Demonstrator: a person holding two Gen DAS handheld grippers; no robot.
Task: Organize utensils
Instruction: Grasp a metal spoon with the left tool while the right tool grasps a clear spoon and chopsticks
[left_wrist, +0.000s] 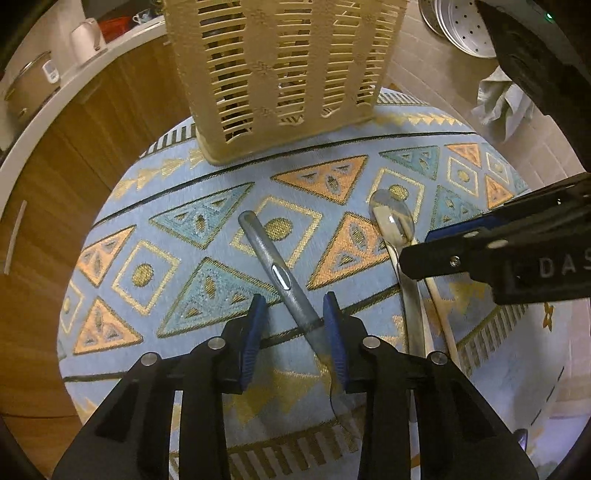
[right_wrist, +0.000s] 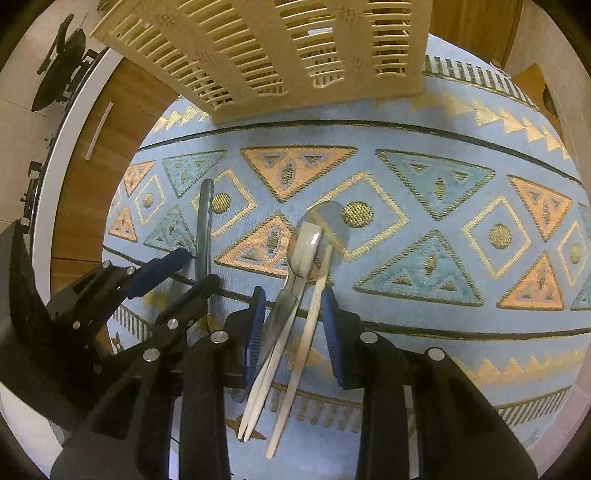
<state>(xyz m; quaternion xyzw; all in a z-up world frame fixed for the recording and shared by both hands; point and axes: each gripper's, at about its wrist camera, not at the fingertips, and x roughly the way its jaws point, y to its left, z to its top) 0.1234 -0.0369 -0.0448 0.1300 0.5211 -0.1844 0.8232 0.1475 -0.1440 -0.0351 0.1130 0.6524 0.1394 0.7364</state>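
Left wrist view: left gripper (left_wrist: 293, 332) straddles a grey handle (left_wrist: 275, 264) mid-cloth (left_wrist: 122, 225), jaws narrow, only its right pad (left_wrist: 334, 332) touching. Right wrist view alone shows right gripper (right_wrist: 293, 332) narrow around spoon (right_wrist: 308, 247) and chopsticks (right_wrist: 295, 362), not pinching. Basket (left_wrist: 280, 70) stands at the cloth's far edge; bare cloth lies between.

basket (left_wrist: 280, 74): matt plastic | cloth (left_wrist: 207, 206): woven | spoon (right_wrist: 306, 247): glossy metal | chopsticks (right_wrist: 295, 369): probably wood

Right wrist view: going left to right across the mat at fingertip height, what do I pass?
left gripper → grey utensil handle → metal spoon and wooden chopsticks between the right gripper's fingers → bare patterned mat.
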